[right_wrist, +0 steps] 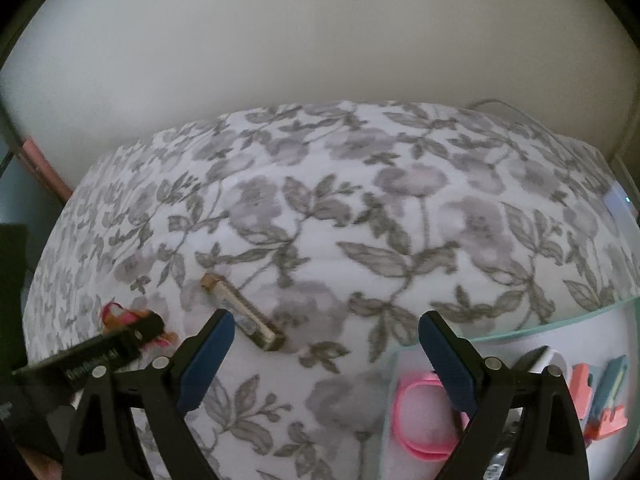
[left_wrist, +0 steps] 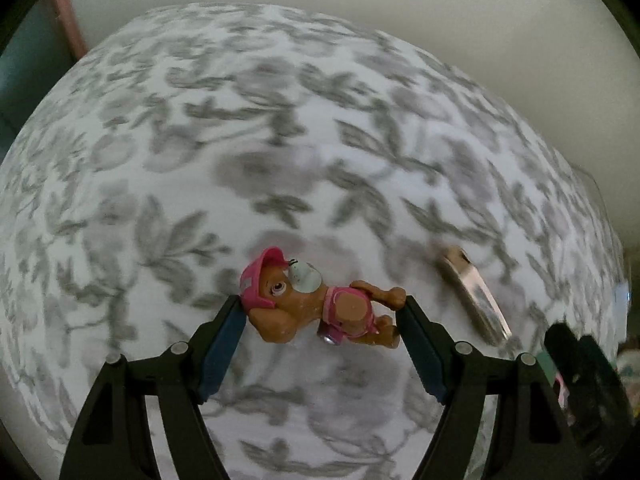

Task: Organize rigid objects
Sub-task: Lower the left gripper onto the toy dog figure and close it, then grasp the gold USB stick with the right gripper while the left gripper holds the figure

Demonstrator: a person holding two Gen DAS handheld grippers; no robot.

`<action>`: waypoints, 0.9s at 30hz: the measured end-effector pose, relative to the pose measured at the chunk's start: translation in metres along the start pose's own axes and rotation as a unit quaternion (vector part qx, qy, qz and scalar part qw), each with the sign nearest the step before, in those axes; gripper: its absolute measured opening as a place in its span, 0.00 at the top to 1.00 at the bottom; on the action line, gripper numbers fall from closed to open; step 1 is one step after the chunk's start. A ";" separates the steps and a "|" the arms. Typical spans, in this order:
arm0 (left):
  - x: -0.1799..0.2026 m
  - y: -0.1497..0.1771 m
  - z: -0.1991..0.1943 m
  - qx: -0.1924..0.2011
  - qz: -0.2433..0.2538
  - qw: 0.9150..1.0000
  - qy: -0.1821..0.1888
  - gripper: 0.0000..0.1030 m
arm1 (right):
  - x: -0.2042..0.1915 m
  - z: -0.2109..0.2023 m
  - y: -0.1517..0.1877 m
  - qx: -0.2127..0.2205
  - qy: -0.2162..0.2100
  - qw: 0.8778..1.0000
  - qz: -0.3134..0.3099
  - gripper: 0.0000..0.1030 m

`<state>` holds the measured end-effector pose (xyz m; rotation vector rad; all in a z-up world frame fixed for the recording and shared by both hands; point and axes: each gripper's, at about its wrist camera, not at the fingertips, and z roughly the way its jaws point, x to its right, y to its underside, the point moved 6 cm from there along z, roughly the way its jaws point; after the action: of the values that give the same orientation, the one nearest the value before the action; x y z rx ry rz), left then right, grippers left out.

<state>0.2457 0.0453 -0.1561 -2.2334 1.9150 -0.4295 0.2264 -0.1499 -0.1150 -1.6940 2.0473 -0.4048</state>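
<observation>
We hold the left gripper (left_wrist: 322, 314) pointing steeply down, its blue-padded jaws closed on a small brown plastic toy puppy with a pink cap and pink outfit (left_wrist: 320, 306). The puppy lies crosswise between the pads, cap end against one pad and hind legs against the other. Beneath it spreads the white cloth with a grey flower-and-leaf print (left_wrist: 240, 140) that covers the desk. To the right of the puppy on that cloth lies a slim rectangular metallic bar with a pale end (left_wrist: 474, 294), blurred, well clear of the jaws.

Our right gripper (right_wrist: 326, 336) hovers with its jaws wide and nothing between them, only printed cloth showing in the gap. Just beyond its left pad lies the same metallic bar (right_wrist: 244, 312), aslant on the cloth, not touched. Further left, the left gripper's black body (right_wrist: 104, 354) crosses the view with the pink and brown of the puppy (right_wrist: 120, 314) showing past it. At lower right, behind the right pad, sits a clear shallow plastic tray with a pale green rim (right_wrist: 520, 330), holding a pink flexible ring band (right_wrist: 420, 420) and coral and teal plastic pieces (right_wrist: 600, 396). A plain pale wall (right_wrist: 320, 40) rises behind the desk.
</observation>
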 end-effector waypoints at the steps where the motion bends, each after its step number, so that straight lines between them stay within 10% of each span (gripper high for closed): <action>1: -0.007 -0.002 -0.002 0.004 -0.010 1.000 -0.002 0.24 | -0.004 0.002 0.000 -0.002 -0.002 1.000 -0.003 0.08; 19: -0.047 -0.017 -0.007 0.015 -0.059 0.998 0.003 0.24 | -0.056 0.059 0.006 -0.058 0.021 0.995 -0.079 0.09; 27: -0.049 -0.016 -0.005 0.012 -0.064 0.998 0.014 0.24 | -0.059 0.068 0.004 -0.062 0.039 0.994 -0.084 0.27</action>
<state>0.2524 0.0968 -0.1515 -2.3556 1.7748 -0.5019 0.2661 -0.0875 -0.1661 -1.9613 2.0297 -0.4120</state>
